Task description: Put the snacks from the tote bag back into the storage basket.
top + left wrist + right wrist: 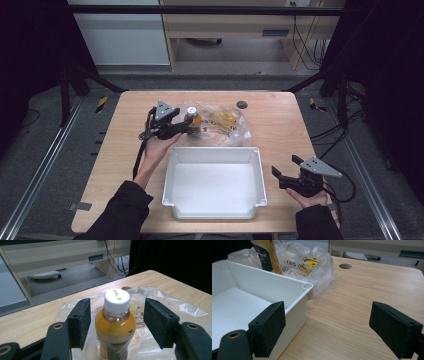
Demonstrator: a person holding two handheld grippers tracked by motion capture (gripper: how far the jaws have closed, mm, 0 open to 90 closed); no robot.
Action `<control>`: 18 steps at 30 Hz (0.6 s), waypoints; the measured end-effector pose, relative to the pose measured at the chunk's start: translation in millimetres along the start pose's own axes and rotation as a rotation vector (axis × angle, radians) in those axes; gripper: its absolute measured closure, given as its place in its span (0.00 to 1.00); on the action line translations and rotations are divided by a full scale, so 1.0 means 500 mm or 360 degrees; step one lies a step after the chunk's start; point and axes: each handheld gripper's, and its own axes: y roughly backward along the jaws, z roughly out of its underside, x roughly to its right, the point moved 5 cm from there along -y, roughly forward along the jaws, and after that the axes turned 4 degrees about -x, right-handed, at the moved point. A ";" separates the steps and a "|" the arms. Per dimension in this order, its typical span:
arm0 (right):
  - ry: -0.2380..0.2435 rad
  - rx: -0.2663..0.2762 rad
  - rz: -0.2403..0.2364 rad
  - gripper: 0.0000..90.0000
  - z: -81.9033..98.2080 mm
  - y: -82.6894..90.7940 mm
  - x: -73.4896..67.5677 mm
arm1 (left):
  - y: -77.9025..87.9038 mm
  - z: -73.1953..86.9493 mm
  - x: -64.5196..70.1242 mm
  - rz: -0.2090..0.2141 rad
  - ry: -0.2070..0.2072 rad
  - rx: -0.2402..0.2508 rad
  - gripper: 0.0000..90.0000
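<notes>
A small bottle (192,117) of orange drink with a white cap stands upright at the left edge of a crumpled clear plastic bag (226,125). My left gripper (190,125) reaches it from the left. In the left gripper view the bottle (115,325) stands between the two pads, with a gap on each side, so the left gripper (117,316) is open around it. My right gripper (286,166) rests open near the table's front right, beside the right wall of a white tray (215,152). Nothing lies between the right gripper (334,325) jaws.
The tray (294,291) is bare inside and sits at the front centre of the wooden table (280,130). The bag (312,260) lies just behind it with yellow items inside. A round dark grommet (242,104) marks the far side. Black frame posts flank the table.
</notes>
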 end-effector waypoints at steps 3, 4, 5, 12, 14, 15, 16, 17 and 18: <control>0.0000 0.0000 0.0000 0.15 0.000 0.000 0.000 | -0.008 0.004 -0.001 -0.0009 -0.0003 -0.0011 0.43; -0.0003 -0.0002 0.0000 0.15 0.000 0.000 0.000 | -0.010 0.005 -0.002 -0.0012 -0.0005 -0.0017 0.43; -0.0002 -0.0001 0.0000 0.15 0.000 0.000 0.000 | -0.013 0.006 -0.003 -0.0017 -0.0005 -0.0021 0.43; -0.0001 -0.0003 -0.0003 0.15 0.000 -0.001 0.000 | -0.026 0.010 -0.004 -0.0022 0.0001 -0.0023 0.44; 0.0000 -0.0006 -0.0003 0.16 0.001 -0.001 -0.001 | -0.029 0.010 -0.004 -0.0024 0.0000 -0.0018 0.45; -0.0002 -0.0008 -0.0004 0.16 0.001 -0.001 -0.001 | -0.031 0.010 -0.005 -0.0026 -0.0002 -0.0018 0.45; -0.0001 -0.0005 -0.0002 0.16 0.000 -0.001 -0.001 | -0.032 0.011 -0.005 -0.0027 -0.0006 -0.0023 0.46; 0.0001 -0.0004 -0.0002 0.16 0.000 -0.001 0.000 | -0.034 0.011 -0.005 -0.0028 -0.0001 -0.0023 0.46; 0.0001 -0.0002 -0.0002 0.16 0.000 0.000 0.000 | -0.036 0.012 -0.005 -0.0030 -0.0001 -0.0025 0.46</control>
